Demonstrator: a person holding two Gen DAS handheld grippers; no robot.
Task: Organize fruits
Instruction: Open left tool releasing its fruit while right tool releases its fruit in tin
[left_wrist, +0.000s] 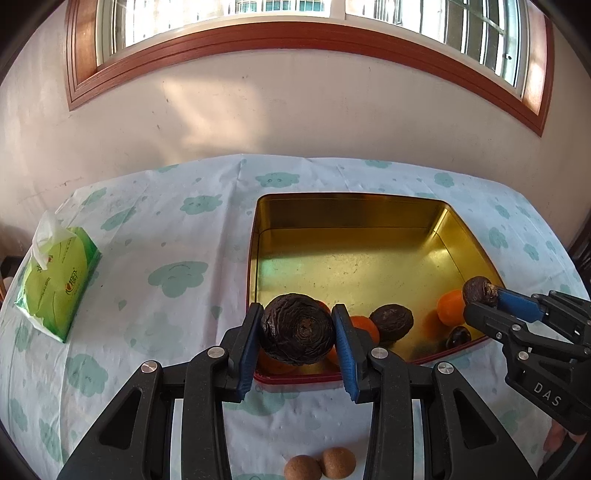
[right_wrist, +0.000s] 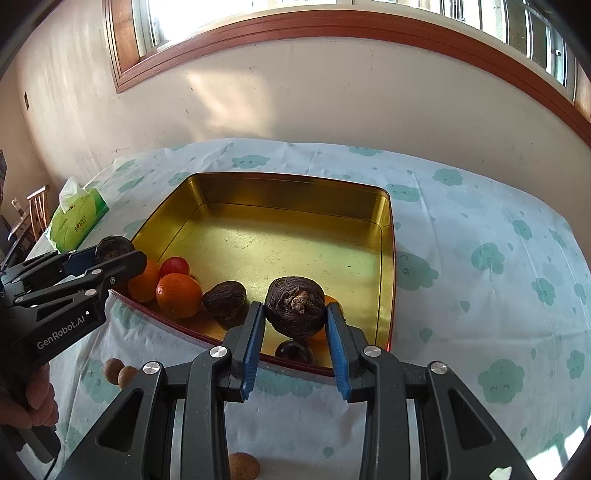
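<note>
A gold tin tray (left_wrist: 369, 218) (right_wrist: 295, 192) sits on the table and holds oranges (right_wrist: 179, 295) (left_wrist: 450, 306), a red fruit (right_wrist: 174, 266) and dark wrinkled fruits (right_wrist: 225, 301) (left_wrist: 391, 321). My left gripper (left_wrist: 297, 332) is shut on a dark wrinkled fruit (left_wrist: 297, 328) above the tray's near left corner; it also shows in the right wrist view (right_wrist: 114, 247). My right gripper (right_wrist: 295, 314) is shut on another dark wrinkled fruit (right_wrist: 295, 310) above the tray's near right part; that fruit also shows in the left wrist view (left_wrist: 480, 291).
A green tissue pack (left_wrist: 55, 280) (right_wrist: 77, 218) lies at the table's left. Small brown round fruits (left_wrist: 319, 465) (right_wrist: 120, 371) lie on the cloud-print cloth (left_wrist: 166, 221) in front of the tray. A wall and window stand behind the table.
</note>
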